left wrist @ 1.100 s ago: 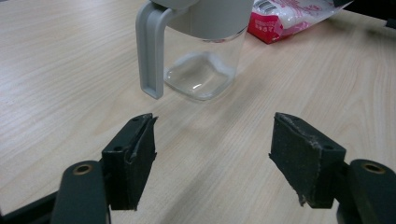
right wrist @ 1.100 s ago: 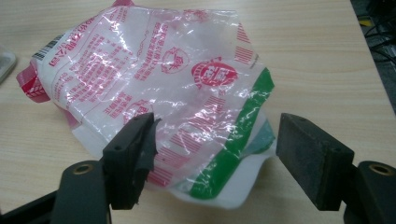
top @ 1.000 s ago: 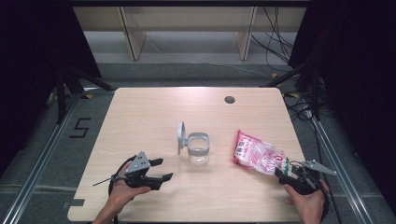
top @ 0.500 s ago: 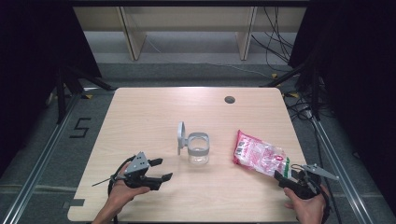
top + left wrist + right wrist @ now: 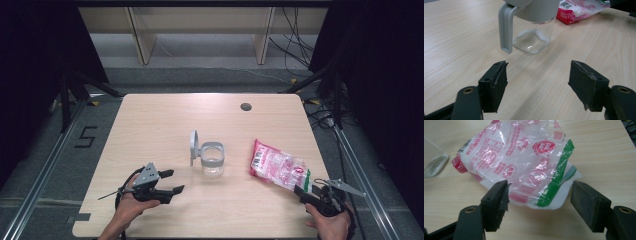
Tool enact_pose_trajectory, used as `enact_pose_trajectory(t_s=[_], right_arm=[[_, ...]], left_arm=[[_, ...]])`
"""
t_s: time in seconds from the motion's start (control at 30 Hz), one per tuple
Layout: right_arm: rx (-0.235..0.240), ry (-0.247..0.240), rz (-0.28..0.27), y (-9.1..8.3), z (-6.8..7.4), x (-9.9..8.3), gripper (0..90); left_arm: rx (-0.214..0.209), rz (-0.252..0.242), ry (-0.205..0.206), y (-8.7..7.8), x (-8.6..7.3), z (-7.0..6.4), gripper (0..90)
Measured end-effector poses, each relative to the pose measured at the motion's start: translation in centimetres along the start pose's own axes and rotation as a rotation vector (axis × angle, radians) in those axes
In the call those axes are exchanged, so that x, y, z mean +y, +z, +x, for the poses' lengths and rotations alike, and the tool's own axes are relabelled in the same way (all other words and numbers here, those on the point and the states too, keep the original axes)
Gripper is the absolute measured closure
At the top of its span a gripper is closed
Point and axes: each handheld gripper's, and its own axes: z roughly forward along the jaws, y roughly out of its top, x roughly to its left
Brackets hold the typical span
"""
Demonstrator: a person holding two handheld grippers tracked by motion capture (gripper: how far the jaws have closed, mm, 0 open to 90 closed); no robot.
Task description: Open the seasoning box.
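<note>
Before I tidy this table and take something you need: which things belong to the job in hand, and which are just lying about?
In the job:
- plastic bag, lying flat, the open right tool at its near end
- clear jar with its grey lid swung up, ahead of the open left tool

Lying about:
- dark round hole cover near the table's far edge

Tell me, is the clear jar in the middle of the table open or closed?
Open. The jar stands upright, and its grey lid is swung up on edge at one side, so the mouth is uncovered. It looks empty.
</note>
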Motion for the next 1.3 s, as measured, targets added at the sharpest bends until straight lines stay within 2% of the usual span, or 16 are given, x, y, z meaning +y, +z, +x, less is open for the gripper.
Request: enact_pose_trajectory(t_s=[0.1,0.13,0.53,0.57,0.63,0.7,0.73,0.77,0.83,0.87,0.97,1.0,1.07,1.1,1.13,1.3], right_arm=[[-0.011,0.031,0.021,-0.6,0.5,0.0,32.4],[-0.025,-0.008,0.029,-0.5,0.2,-0.1,32.4],[0.058,0.029,0.055,0.8,0.8,-0.3,31.1],[0.061,-0.004,0.037,1.2,0.4,-0.2,30.9],[0.077,0.073,0.056,1.5,0.6,0.2,29.4],[0.056,0.022,0.042,2.0,-0.2,0.5,28.7],[0.063,0.095,0.066,1.9,0.3,0.6,28.3],[0.077,0.033,0.033,2.4,-0.1,0.6,28.2],[0.081,0.047,0.014,2.7,-0.1,0.6,28.7],[0.098,0.111,0.032,2.7,0.3,0.7,29.0],[0.093,0.099,0.038,3.0,0.3,1.0,29.2],[0.093,0.141,0.040,3.2,0.5,1.3,29.2],[0.111,0.084,0.016,3.6,0.0,1.4,29.1],[0.103,0.133,0.018,3.8,0.5,1.4,28.7],[0.109,0.096,0.019,4.1,0.6,1.4,29.3],[0.104,0.137,0.018,4.9,1.4,1.6,30.7]], left_arm=[[-0.001,0.007,-0.004,0.0,0.0,-0.1,30.0],[-0.001,0.006,-0.005,0.0,0.0,-0.1,30.0],[-0.012,0.002,-0.005,0.2,0.0,-0.2,30.0],[-0.013,0.001,-0.005,0.2,0.0,-0.2,30.0],[-0.011,0.003,-0.005,0.2,0.0,-0.2,30.0],[-0.011,0.010,0.009,0.2,0.0,-0.1,30.0],[-0.014,0.005,0.003,0.2,0.0,-0.2,30.0],[-0.009,0.004,-0.002,0.3,0.0,-0.3,30.0],[-0.010,0.007,0.001,0.3,0.0,-0.2,30.0],[-0.011,0.008,-0.001,0.3,0.0,-0.3,30.0],[-0.012,0.007,0.001,0.3,0.0,-0.3,30.0],[-0.011,0.008,-0.001,0.3,0.0,-0.3,30.0],[-0.011,0.008,0.001,0.3,0.0,-0.3,30.0],[-0.013,0.009,0.000,0.3,0.0,-0.3,30.0],[-0.014,0.009,0.000,0.3,0.0,-0.3,30.0],[-0.017,0.006,-0.004,0.3,0.0,-0.3,30.0]])
